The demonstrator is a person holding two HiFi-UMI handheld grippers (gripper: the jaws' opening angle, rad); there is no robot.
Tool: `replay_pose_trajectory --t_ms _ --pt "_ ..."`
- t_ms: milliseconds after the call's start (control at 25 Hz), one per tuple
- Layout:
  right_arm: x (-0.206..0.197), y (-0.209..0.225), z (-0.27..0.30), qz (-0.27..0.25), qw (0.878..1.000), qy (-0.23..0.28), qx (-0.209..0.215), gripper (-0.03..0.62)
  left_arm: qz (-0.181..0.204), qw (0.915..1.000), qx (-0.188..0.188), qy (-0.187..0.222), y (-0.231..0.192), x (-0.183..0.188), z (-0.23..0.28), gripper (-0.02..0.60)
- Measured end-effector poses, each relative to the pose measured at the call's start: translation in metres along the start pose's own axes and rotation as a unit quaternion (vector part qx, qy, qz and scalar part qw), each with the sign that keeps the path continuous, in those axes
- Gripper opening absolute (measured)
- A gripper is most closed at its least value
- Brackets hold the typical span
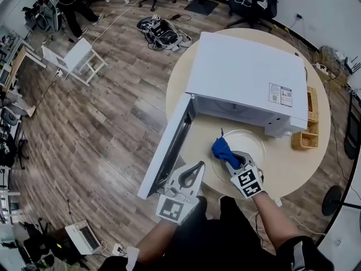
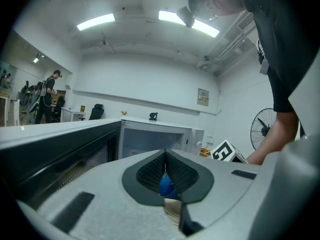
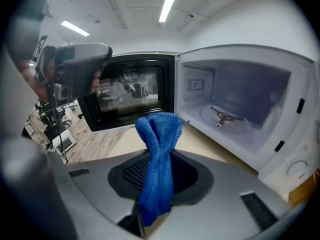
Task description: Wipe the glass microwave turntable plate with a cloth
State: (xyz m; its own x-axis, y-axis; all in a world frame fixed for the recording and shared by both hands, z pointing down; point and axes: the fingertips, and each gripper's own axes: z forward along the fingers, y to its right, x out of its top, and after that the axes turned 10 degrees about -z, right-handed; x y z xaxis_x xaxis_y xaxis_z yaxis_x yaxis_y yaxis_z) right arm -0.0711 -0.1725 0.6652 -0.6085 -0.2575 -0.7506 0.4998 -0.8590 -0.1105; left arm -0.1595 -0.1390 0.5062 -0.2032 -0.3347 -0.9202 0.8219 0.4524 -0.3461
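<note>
Your right hand-held gripper [image 1: 234, 161] grasps the blue cloth [image 1: 221, 148] over the glass turntable plate [image 1: 252, 140], which lies on the tabletop [image 1: 289, 169] before the microwave [image 1: 248, 72]; your left hand-held gripper [image 1: 194, 171], clenched and empty, is farther away.

Two tongs [image 1: 197, 167] [image 1: 232, 162], one microwave [image 1: 248, 72], one glass plate [image 1: 258, 141] — one cloth [image 1: 221, 148]

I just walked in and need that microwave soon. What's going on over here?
A person is working on the glass plate, which lies out on the round table in front of the open microwave. The right gripper is shut on a blue cloth, held over the plate's left side; whether it touches the glass cannot be told. The left gripper is shut and empty, hovering beside the open door.
</note>
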Motion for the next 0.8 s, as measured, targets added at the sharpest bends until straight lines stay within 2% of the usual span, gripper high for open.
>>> replay_pose_trajectory --t_ms 160,360,800 --pt "-0.01 -0.01 0.022 -0.019 0.999 -0.026 0.026 0.092 -0.018 0.9996 0.016 -0.013 -0.012 -0.009 -0.005 0.006" --pt "-0.023 -0.018 0.041 -0.048 0.996 -0.062 0.049 0.092 -0.008 0.9996 0.024 -0.012 -0.02 -0.006 -0.002 0.006" --pt "-0.028 -0.01 0.049 -0.038 0.996 -0.076 0.025 0.092 -0.014 0.9993 0.027 -0.02 -0.018 -0.015 0.005 0.006"
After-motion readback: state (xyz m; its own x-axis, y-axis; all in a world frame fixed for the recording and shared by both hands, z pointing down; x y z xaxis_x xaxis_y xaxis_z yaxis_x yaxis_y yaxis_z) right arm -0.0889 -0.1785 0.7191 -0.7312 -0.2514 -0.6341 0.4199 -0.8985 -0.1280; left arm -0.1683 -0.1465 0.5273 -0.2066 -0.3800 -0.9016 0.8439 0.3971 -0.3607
